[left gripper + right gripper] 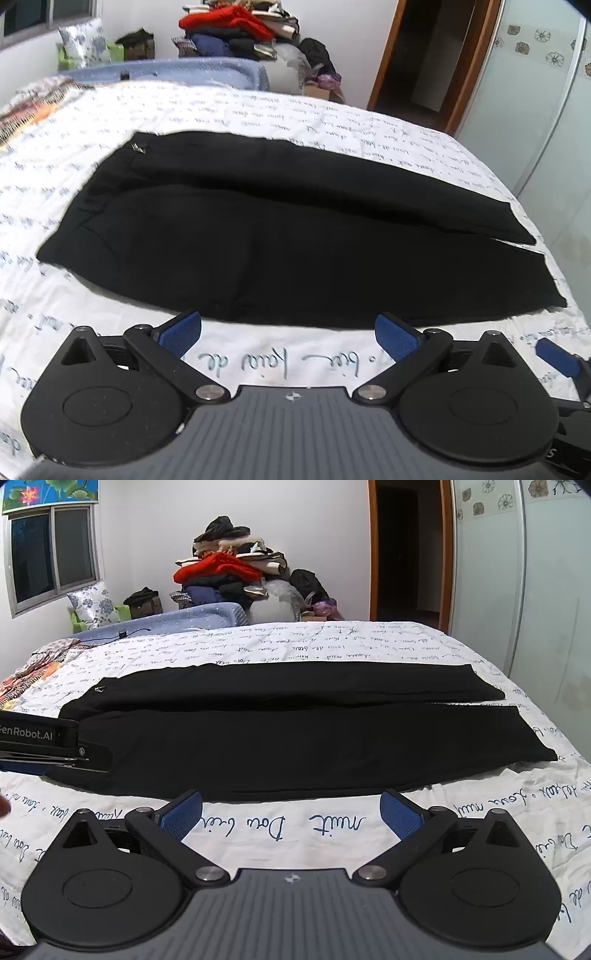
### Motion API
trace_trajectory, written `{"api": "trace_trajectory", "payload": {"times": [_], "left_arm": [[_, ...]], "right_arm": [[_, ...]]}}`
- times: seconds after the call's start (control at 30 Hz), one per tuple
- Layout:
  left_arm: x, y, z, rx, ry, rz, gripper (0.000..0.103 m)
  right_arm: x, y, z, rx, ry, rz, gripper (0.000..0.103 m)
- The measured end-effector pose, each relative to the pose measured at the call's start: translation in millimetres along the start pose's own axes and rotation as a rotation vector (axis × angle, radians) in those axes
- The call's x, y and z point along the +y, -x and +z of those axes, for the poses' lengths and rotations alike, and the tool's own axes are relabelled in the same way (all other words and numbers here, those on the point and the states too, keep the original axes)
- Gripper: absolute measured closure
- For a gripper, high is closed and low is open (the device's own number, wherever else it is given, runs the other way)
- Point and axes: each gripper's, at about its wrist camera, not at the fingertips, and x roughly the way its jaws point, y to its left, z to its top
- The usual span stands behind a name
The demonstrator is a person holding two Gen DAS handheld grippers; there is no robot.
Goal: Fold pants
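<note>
**Left wrist view: pants lying flat, both grippers waiting at the near edge**

The black pants [280, 236] are lying spread across the bed [258, 107], waistband to the left and the two legs running side by side to the right, a thin gap showing between the cuffs. The left hand-held gripper [288, 334] is hovering just short of the near leg's edge with its blue pads spread wide, pinching nothing. The right hand-held gripper [291, 814] is doing the same further along, also spread and empty.

The likely first step is laying one leg over the other. To do it well, I'd say each gripper should be taking the near edge cleanly, one by the waist and one toward the cuff, and lifting together so the cloth is not dragging or bunching.

The right wrist view is showing the window [51, 554] and the left gripper's body from the side; the left wrist view is showing the small metal tag [140, 148] near the waistband more clearly. A clothes pile [229, 576] is sitting beyond the bed.
</note>
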Motion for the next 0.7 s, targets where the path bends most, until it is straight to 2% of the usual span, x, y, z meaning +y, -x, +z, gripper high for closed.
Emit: {"api": "trace_trajectory", "payload": {"times": [0.1,0.23,0.33,0.43,0.6,0.7], "left_arm": [[10.7,-4.0,0.3,0.072,0.053,-0.087,0.004],[15.0,-14.8,-1.4,0.126,0.081,-0.075,0.007],[4.9,-5.8,-9.6,0.078,0.048,-0.038,0.007],[3.2,-1.7,-11.5,0.067,0.046,-0.022,0.006],[12.0,-16.9,-11.0,0.131,0.058,0.023,0.003],[14.7,-22.2,-11.1,0.139,0.071,0.026,0.003]], "right_arm": [[1.1,0.9,0.3,0.0,0.0,0.001,0.0],[1.7,-1.3,1.0,0.015,-0.009,0.009,0.0],[0.8,4.0,0.2,0.015,-0.01,0.004,0.0],[0.8,6.2,1.4,0.025,-0.008,0.006,0.0],[5.2,-1.1,-0.9,0.023,0.011,0.005,0.0],[5.5,-6.4,-0.8,0.026,0.018,0.003,0.0]]}}
